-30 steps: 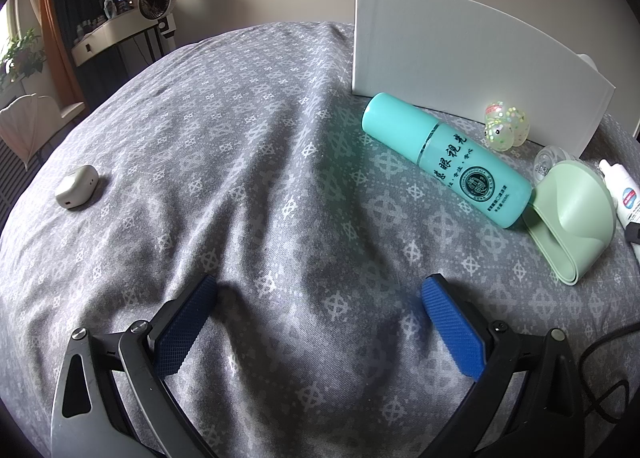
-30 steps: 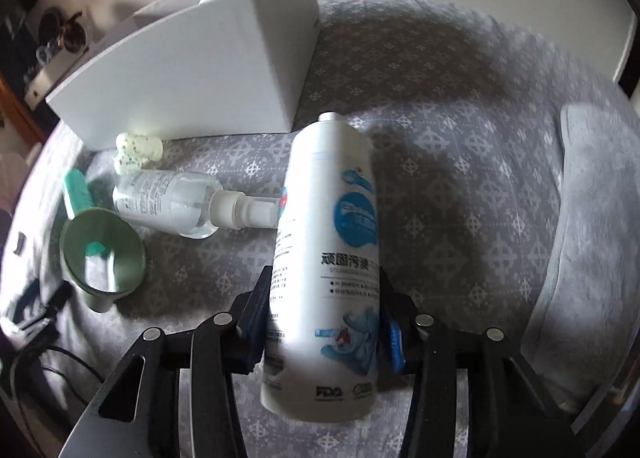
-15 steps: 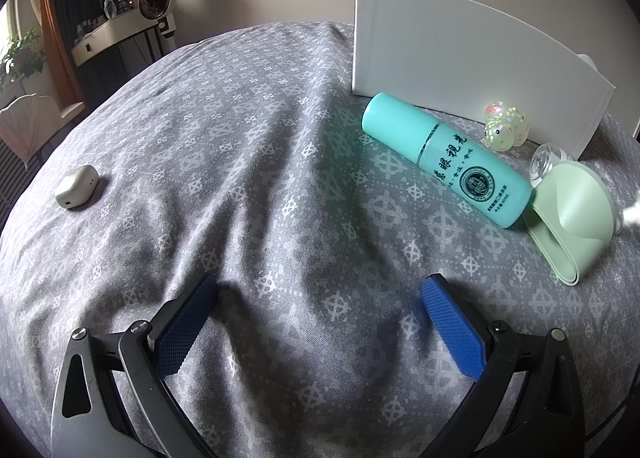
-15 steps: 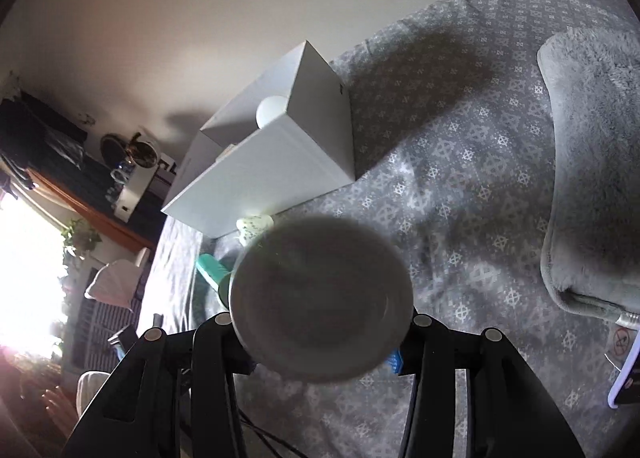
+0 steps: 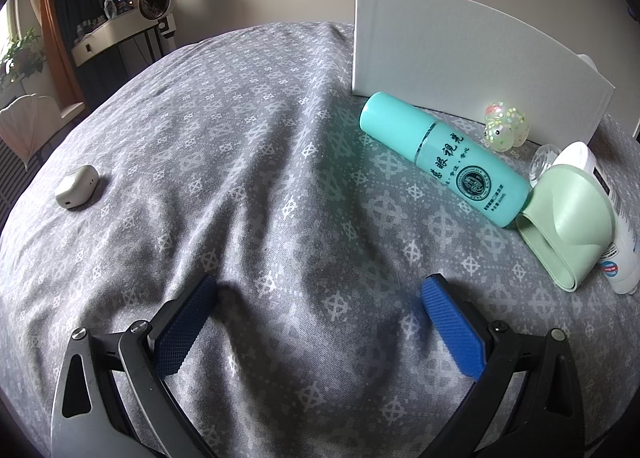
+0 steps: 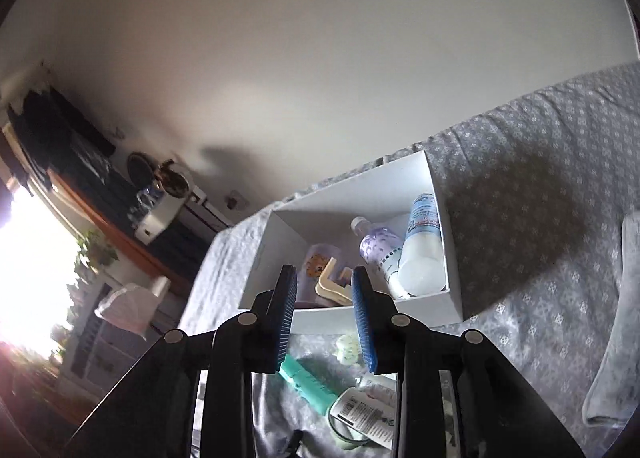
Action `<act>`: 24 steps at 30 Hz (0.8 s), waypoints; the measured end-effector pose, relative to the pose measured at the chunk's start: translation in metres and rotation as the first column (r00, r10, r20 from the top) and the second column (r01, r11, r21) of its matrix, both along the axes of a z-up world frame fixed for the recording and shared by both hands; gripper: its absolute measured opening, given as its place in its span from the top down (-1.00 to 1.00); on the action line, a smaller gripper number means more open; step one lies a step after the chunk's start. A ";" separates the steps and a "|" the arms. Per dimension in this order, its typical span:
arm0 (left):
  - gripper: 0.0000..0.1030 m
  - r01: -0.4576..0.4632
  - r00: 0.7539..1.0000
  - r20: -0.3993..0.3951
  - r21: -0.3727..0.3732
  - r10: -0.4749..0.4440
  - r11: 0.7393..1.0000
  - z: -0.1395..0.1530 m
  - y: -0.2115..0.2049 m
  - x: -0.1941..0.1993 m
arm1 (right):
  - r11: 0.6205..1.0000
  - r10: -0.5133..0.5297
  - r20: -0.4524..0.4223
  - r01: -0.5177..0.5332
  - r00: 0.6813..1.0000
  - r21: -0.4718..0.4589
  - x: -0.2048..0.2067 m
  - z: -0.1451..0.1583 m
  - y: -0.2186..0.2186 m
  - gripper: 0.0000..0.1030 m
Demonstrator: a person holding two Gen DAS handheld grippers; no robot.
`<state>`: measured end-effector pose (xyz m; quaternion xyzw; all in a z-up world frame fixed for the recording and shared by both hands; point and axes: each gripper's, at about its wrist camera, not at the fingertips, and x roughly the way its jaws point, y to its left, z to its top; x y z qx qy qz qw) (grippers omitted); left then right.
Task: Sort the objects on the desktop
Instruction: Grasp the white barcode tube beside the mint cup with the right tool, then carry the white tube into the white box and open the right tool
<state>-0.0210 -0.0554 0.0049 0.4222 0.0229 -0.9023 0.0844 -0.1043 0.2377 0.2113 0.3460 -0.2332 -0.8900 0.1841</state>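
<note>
Both tools empty | left tool (image 5: 318,308) wide, low over cloth (image 5: 248,162) | right tool (image 6: 324,318) parted above box (image 6: 450,254)

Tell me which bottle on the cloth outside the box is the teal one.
The teal bottle lying on its side in front of the white box, its base against the pale green cup. The other bottle there, behind that cup, is white.

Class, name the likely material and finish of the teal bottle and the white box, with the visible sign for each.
Teal bottle: probably plastic, smooth satin; soft highlights and printed label.
White box: looks like matte card or thin board; flat unglossy walls, sharp thin edges. Uncertain.
</note>
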 end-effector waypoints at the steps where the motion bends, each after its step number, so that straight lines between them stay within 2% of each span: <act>1: -0.99 0.000 1.000 0.000 0.000 0.000 1.000 0.000 0.000 0.000 | 0.997 0.036 -0.005 -0.036 0.999 0.070 0.006 -0.005 -0.013 0.34; 2: -0.99 0.000 1.000 0.000 0.000 0.000 1.000 0.000 0.000 0.000 | 0.986 0.068 0.000 -0.067 0.998 0.153 0.014 -0.016 -0.025 -0.08; 4: -0.99 0.000 1.000 0.000 0.000 0.000 1.000 0.000 0.000 0.000 | 0.936 0.096 0.055 -0.109 0.994 0.335 0.037 -0.051 -0.044 -0.61; 7: -0.99 0.000 1.000 0.000 0.000 0.000 1.000 0.000 0.000 0.000 | 0.837 0.121 0.210 -0.214 0.970 0.504 0.064 -0.110 -0.058 -0.61; 11: -0.99 0.000 1.000 0.000 0.000 0.000 1.000 0.000 0.000 0.000 | 0.766 0.133 0.269 -0.271 0.954 0.583 0.072 -0.148 -0.067 -0.61; 12: -0.99 0.000 1.000 0.000 0.000 0.000 1.000 0.000 0.000 0.000 | 0.730 0.140 0.270 -0.283 0.953 0.622 0.069 -0.153 -0.074 -0.61; 15: -0.99 0.000 1.000 0.000 0.000 0.000 1.000 0.000 0.000 0.000 | 0.562 0.146 0.244 -0.284 0.959 0.777 0.056 -0.169 -0.106 -0.61; 16: -0.99 0.000 1.000 0.000 0.000 0.000 1.000 0.000 0.000 0.000 | 0.515 0.153 0.248 -0.292 0.957 0.806 0.051 -0.177 -0.116 -0.56; 17: -0.99 0.000 1.000 0.000 0.000 0.000 1.000 0.000 0.000 0.000 | 0.484 0.162 0.250 -0.298 0.955 0.823 0.050 -0.183 -0.122 -0.35; 19: -0.99 0.000 1.000 0.000 0.000 0.000 1.000 0.000 0.000 0.000 | 0.459 0.174 0.249 -0.302 0.953 0.835 0.049 -0.190 -0.129 -0.16; 20: -0.99 0.000 1.000 0.000 0.001 0.000 1.000 0.000 0.000 0.000 | 0.460 0.165 0.238 -0.288 0.957 0.840 0.050 -0.188 -0.128 -0.01; 21: -0.99 0.000 1.000 0.000 0.000 0.000 1.000 0.000 0.000 0.000 | 0.472 0.151 0.229 -0.273 0.962 0.838 0.053 -0.185 -0.125 0.02; 24: -0.99 0.000 1.000 0.000 0.000 0.000 1.000 0.000 0.000 0.000 | 0.584 0.093 0.203 -0.218 0.975 0.782 0.062 -0.167 -0.097 0.15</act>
